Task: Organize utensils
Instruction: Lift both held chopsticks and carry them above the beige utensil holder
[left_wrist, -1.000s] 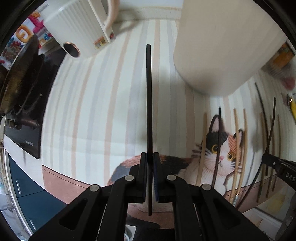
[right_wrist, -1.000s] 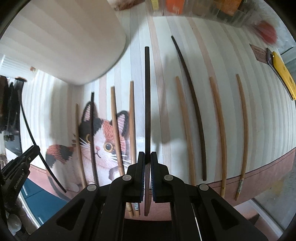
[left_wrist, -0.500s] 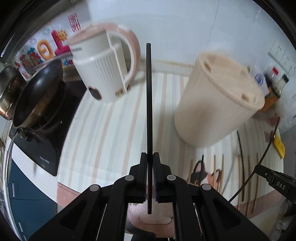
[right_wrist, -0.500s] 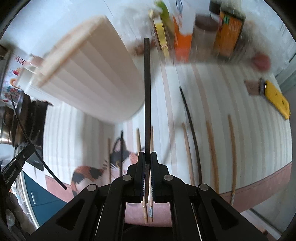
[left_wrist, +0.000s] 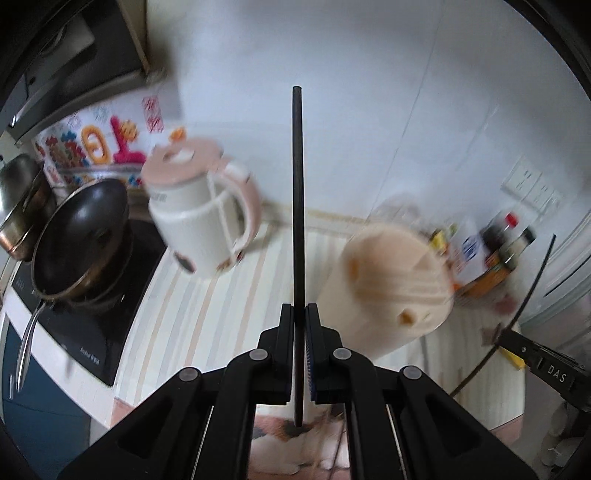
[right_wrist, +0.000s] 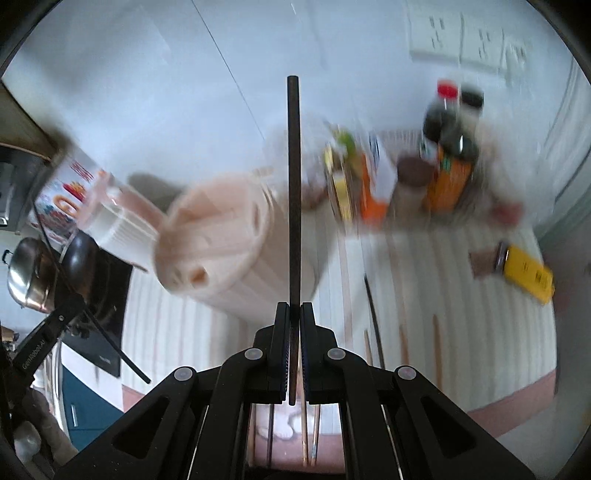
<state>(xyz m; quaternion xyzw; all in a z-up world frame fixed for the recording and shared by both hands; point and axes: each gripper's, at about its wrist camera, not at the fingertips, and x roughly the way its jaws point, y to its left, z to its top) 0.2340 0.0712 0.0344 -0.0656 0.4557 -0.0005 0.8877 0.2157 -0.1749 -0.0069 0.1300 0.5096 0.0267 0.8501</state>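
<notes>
Both grippers have risen well clear of the table since a second ago: then each camera looked close down on the cat-print mat, and now the wall, the kettle and the whole cream holder are in sight, all smeared by motion.

Biggest thing in view is the table (left_wrist: 207, 314) under its striped cloth. On it stands the cream utensil holder (left_wrist: 388, 291), a tall tub whose lid has slots and small holes, near the pink-and-white kettle (left_wrist: 203, 221), with bottles and jars (right_wrist: 443, 162) behind it against the wall. Several chopsticks still lie side by side on the cloth (right_wrist: 373, 314).

The left gripper (left_wrist: 300, 314) is clamped tight on a dark chopstick (left_wrist: 297, 192), which stands straight up along its fingers. The right gripper (right_wrist: 294, 312) is likewise pinched shut on its own dark chopstick (right_wrist: 293, 184), also in line with the fingers.

The step in hand looks like carrying both sticks to the holder. To do it well, each stick probably has to be tipped until its free end points down at a lid opening, brought directly above that opening before lowering, and released only once the end is inside. One hand at a time would keep the sticks from crossing. With this much blur, slowing before the lid seems wise.
</notes>
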